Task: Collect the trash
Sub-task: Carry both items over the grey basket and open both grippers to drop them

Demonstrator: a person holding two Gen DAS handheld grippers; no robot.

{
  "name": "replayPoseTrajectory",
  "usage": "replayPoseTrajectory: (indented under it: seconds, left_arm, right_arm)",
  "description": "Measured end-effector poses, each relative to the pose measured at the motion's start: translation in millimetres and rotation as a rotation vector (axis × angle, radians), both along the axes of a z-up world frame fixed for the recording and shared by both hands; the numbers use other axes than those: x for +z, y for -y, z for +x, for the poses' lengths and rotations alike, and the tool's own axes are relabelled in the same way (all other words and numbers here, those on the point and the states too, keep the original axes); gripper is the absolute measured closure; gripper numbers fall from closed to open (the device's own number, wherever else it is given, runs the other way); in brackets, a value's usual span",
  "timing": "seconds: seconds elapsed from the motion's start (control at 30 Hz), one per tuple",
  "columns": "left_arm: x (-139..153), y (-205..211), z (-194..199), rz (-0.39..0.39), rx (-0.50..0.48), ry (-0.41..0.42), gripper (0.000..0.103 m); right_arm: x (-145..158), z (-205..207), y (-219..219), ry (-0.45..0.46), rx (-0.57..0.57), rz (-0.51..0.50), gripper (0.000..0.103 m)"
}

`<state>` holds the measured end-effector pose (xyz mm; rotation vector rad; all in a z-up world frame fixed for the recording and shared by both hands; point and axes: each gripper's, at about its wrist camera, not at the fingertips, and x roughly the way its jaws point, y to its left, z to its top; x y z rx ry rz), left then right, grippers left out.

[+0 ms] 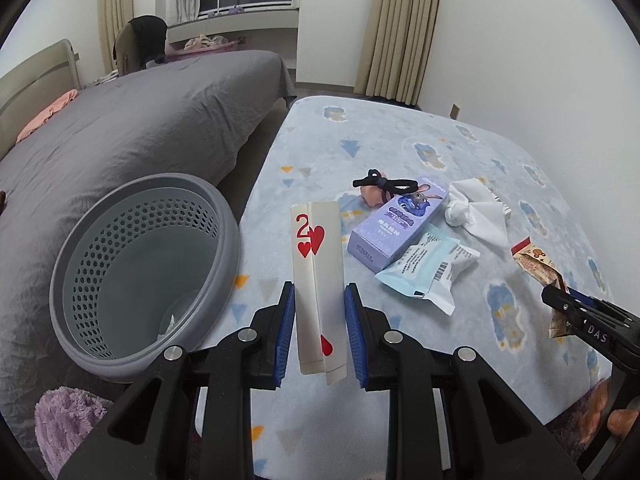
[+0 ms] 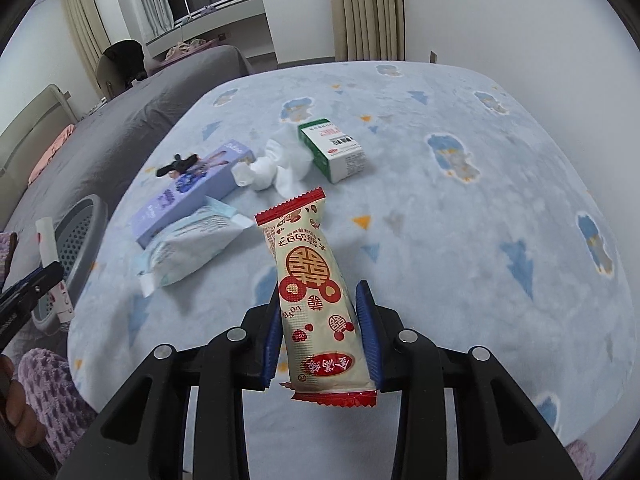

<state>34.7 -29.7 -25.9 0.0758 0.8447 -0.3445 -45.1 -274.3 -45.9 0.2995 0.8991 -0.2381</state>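
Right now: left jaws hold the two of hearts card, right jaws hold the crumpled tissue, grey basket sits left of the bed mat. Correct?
Not quite. The right gripper holds the red-and-cream snack wrapper, per the right wrist view; the crumpled tissue lies on the mat. The rest stands.

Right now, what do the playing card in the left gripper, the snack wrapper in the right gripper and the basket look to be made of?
Playing card: stiff coated card or plastic, folded lengthwise, holding a sharp crease.
Snack wrapper: thin printed plastic film, slightly glossy, with red serrated sealed ends.
Basket: moulded grey plastic, matte, with perforated walls and a thick rolled rim.
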Motion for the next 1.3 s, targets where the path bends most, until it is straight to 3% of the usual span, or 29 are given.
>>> replayPoseTrajectory:
  seconds: [0.2,0.43,0.83,1.17,1.27,1.3]
  left_arm:
    - [3,-27,4,-0.018,0.030,0.007,0.078]
    - [4,-80,18,-0.020,0.123,0.021,0.078]
    - [-6,-173,63,0.018,0.284,0.009,0.078]
    - [-16,-195,80,0.021,0.320,-0.023,0.075]
    - [-19,-199,83,0.020,0.335,-0.033,0.064]
    - [-19,-201,83,0.020,0.343,-0.034,0.053]
  right_arm:
    - [19,16,-43,0.048,0.084,0.021,0.069]
    - [31,65,-116,0.080,0.251,0.049,0.069]
    - [22,142,-238,0.064,0.511,0.093,0.069]
    - [12,177,-280,0.048,0.586,0.075,0.069]
    - [11,183,-287,0.048,0.591,0.068,0.062]
    - [10,182,-287,0.049,0.594,0.066,0.060]
